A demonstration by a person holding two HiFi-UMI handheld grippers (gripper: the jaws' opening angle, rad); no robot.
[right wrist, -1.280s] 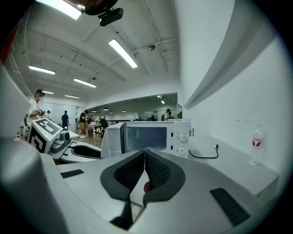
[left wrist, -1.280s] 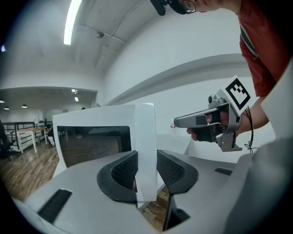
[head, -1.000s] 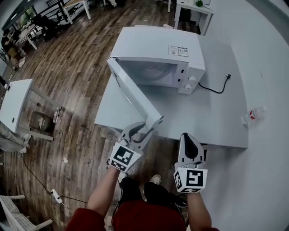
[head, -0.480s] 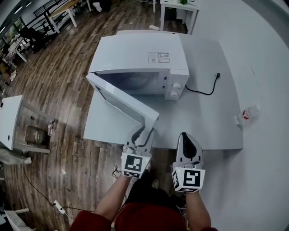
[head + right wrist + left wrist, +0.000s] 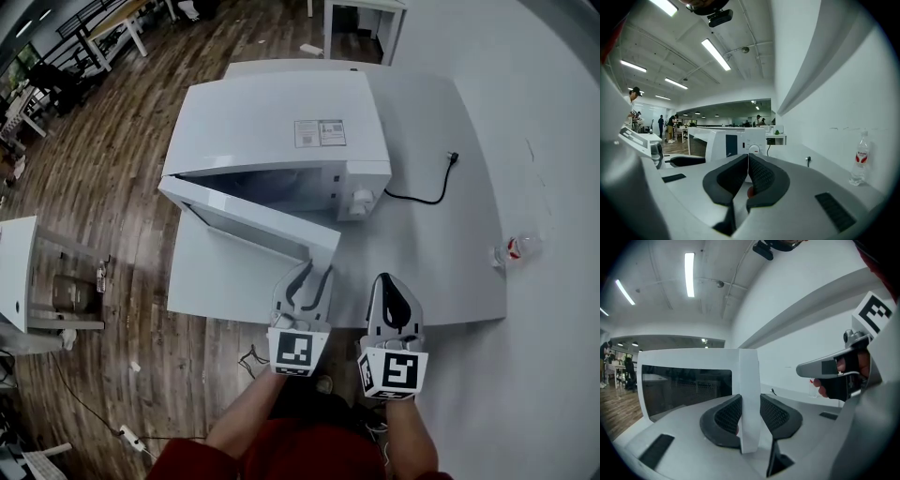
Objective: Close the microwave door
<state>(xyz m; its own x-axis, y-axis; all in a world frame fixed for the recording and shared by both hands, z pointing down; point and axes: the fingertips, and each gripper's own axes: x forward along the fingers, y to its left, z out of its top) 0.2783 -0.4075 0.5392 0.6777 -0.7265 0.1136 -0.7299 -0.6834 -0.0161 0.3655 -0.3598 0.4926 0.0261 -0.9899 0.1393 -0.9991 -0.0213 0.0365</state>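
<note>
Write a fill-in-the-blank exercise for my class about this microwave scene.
1. The microwave door is not yet fully ___.
2. The left hand-held gripper clamps the door's free ___.
3. The right hand-held gripper, jaws together, holds ___.
4. Near the table's right edge stands a plastic ___.
Missing words: closed; edge; nothing; bottle.
</note>
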